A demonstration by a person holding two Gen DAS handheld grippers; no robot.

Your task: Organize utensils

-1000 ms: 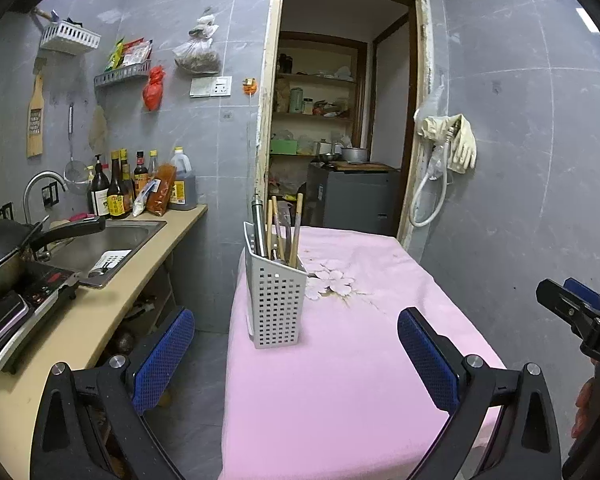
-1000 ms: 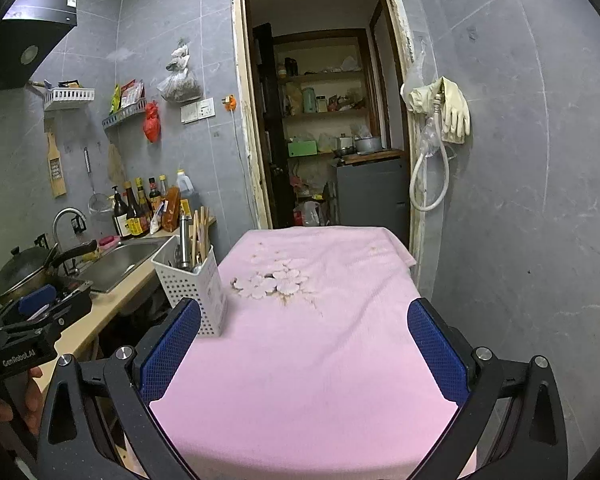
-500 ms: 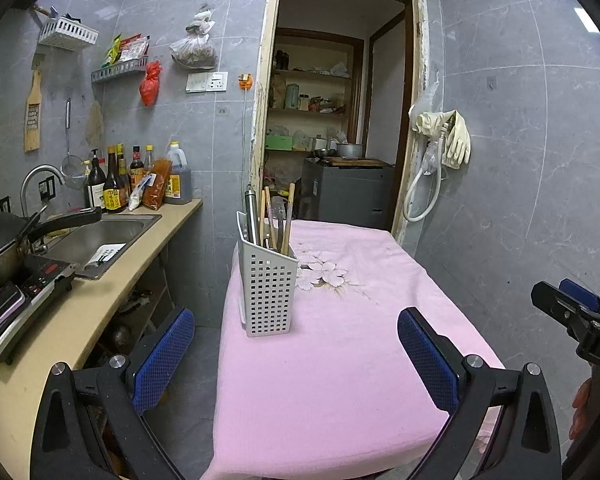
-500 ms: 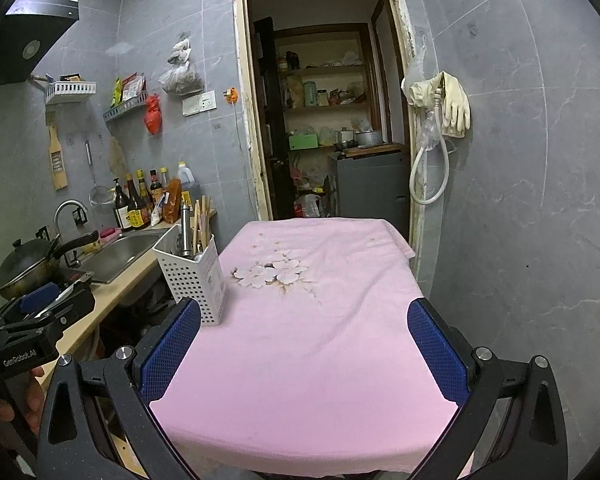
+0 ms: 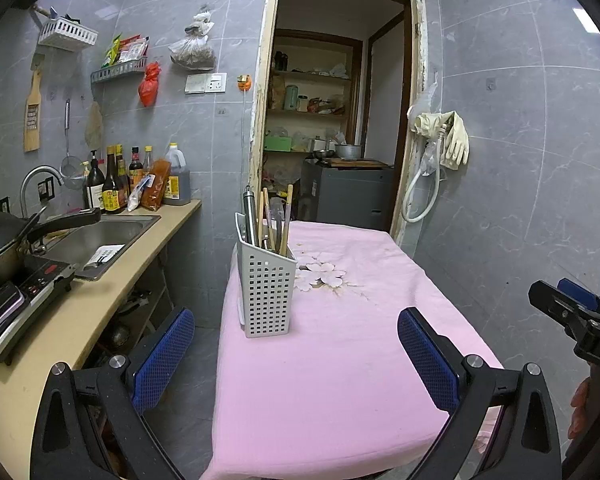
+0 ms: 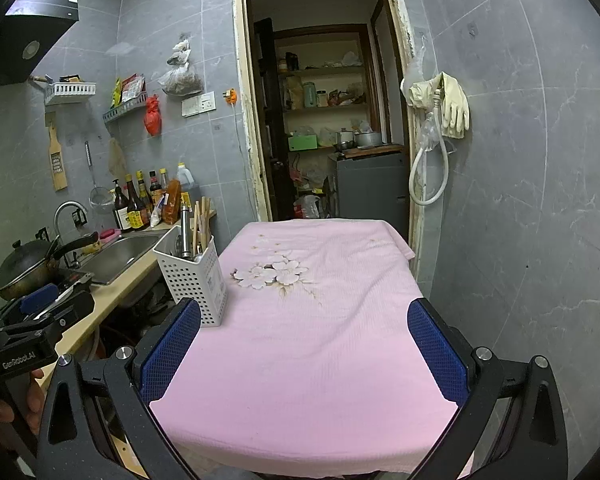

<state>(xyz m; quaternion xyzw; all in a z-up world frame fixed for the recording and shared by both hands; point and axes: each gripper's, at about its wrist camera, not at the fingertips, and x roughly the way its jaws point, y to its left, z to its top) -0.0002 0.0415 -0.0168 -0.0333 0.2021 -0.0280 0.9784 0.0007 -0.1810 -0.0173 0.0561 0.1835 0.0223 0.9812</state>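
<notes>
standing upright, utensil caddy sits ahead of both spread tools.

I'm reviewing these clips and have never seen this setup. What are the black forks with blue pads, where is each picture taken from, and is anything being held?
A person carries two hand-held grippers. Each picture comes from a camera looking along one gripper's fingers. The left gripper and right gripper are both open and hold nothing. Before them is a table with a pink cloth. On its left edge stands a perforated utensil holder with chopsticks and a metal handle upright inside. Each view also catches the other gripper at its edge.
</notes>
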